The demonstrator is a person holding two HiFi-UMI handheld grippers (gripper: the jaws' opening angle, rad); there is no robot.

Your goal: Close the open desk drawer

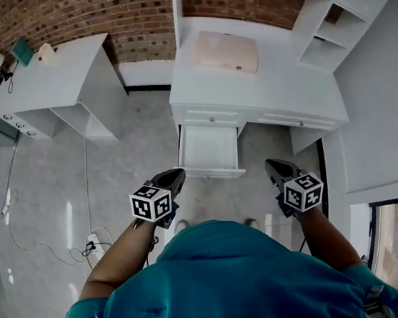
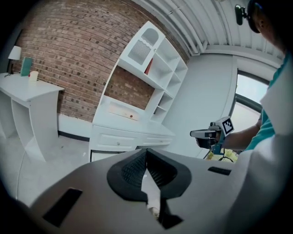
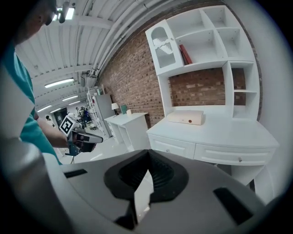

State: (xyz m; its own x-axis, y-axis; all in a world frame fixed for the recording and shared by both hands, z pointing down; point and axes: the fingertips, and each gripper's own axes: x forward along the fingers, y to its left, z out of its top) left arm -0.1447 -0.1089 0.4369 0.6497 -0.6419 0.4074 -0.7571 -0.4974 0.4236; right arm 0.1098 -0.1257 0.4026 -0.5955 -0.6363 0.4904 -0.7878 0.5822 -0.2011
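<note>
1. White-painted wood makes up the desk with shelves (image 1: 262, 89). Its shallow white open drawer (image 1: 210, 150) is pulled out toward the person. It lies just ahead of the left gripper (image 1: 178, 173), slightly to that gripper's right, and ahead and to the left of the right gripper (image 1: 272, 164).
2. The approach is judged to be the step in hand. No contact is made, and both grippers are held short of the drawer's front edge.
3. The left gripper's jaws are pressed together with nothing between them. The right gripper's jaws are likewise closed and empty.
4. For the next move, a closed tip is to be brought against the front edge and pushed straight toward the desk. An even, centred push is judged necessary so that the drawer is not skewed.
5. In the left gripper view only a sliver of the drawer is seen above the gripper's body. In the right gripper view it is covered entirely. No handle can be made out, and the runners are hidden.
</note>
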